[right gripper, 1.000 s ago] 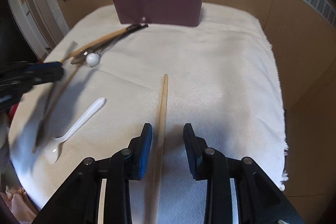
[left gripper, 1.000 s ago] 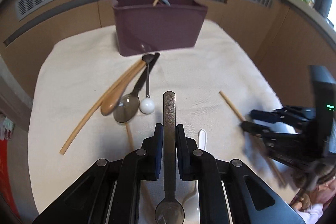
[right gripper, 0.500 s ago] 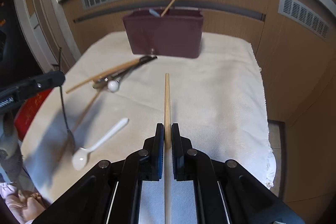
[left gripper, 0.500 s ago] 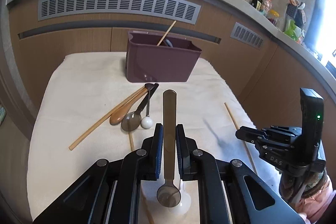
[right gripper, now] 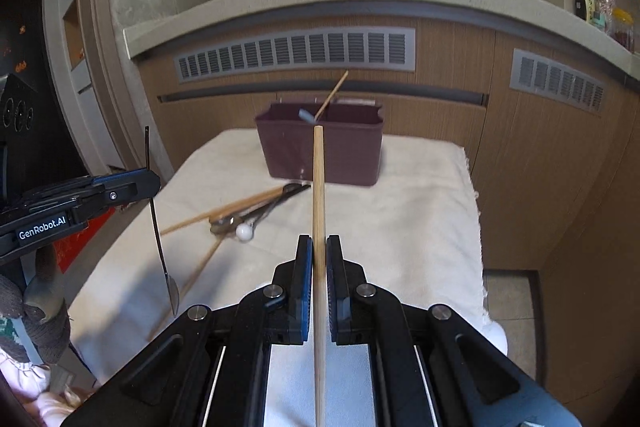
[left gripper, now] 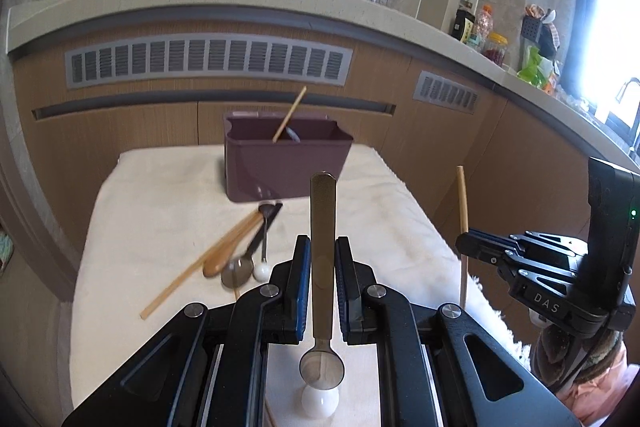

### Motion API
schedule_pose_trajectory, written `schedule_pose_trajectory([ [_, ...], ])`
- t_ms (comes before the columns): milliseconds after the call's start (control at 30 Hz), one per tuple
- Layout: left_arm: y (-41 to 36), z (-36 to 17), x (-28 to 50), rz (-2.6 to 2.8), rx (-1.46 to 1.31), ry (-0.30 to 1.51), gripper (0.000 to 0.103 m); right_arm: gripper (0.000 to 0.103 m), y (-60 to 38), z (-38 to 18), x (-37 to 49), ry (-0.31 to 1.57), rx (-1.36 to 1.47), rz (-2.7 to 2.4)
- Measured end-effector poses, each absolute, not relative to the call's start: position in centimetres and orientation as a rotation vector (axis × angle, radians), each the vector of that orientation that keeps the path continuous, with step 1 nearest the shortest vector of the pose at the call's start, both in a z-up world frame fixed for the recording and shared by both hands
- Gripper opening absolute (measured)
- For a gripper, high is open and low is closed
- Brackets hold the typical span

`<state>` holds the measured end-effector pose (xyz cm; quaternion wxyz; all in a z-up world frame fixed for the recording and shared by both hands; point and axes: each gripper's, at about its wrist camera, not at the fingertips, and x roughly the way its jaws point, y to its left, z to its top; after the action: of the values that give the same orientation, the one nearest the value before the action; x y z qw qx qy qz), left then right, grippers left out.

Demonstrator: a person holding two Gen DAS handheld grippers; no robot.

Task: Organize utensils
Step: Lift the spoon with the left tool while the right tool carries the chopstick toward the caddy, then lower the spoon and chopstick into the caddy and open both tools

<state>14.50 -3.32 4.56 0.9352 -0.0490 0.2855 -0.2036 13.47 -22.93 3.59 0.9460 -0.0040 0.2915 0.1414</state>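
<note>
The left gripper (left gripper: 322, 259) is clamped narrowly on the flat handle of a metal spoon (left gripper: 322, 251), whose handle points away toward the far edge of the desk while the bowl hangs back under the camera. The spoon is clear of the cloth. The right gripper (right gripper: 319, 259) is pinched almost fully together on a wooden chopstick (right gripper: 318, 187), gripped partway along its length, the free end aimed at the maroon utensil box (right gripper: 320, 151); this chopstick is lifted off the cloth too.

Beyond both grippers, the box stands near the far edge of the desk (left gripper: 140, 227), which is covered by a white cloth. A wooden stick and what looks like a bluish-grey handle already lean inside it, so part of the sorting seems done.

Still lying loose on the cloth, just in front of the box toward the left side, is a pile (left gripper: 244, 247): a wooden spoon, a long chopstick, a dark-handled metal spoon and a thin utensil with a white ball end. A white plastic spoon (left gripper: 320, 401) sits at the near edge, below the held metal spoon, and another chopstick end shows beside it.

By my judgement the task is about a third along: two pieces are in hand and need carrying to the box, and the loose ones wait after that.
</note>
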Motion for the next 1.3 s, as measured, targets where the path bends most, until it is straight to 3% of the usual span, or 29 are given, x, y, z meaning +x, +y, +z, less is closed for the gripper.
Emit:
schedule_pose_trajectory([
  [367,-4.3,17.0,20.9,-0.386,-0.042,0.297,0.012,0.006,-21.9,16.9,18.2,0.262,-0.096,0.234],
  [567,-5.1,20.6,27.2,-0.366,-0.043,0.179,0.012,0.006,-20.4,21.4,23.9,0.1,-0.107,0.212],
  [867,-4.7,16.5,36.3,-0.34,-0.069,0.268,0.012,0.006,-20.1,18.1,33.2,0.132,-0.061,0.216],
  [1300,-4.4,6.1,43.5,-0.364,-0.135,0.53,0.014,0.006,-20.3,9.0,40.4,0.436,0.006,0.246],
])
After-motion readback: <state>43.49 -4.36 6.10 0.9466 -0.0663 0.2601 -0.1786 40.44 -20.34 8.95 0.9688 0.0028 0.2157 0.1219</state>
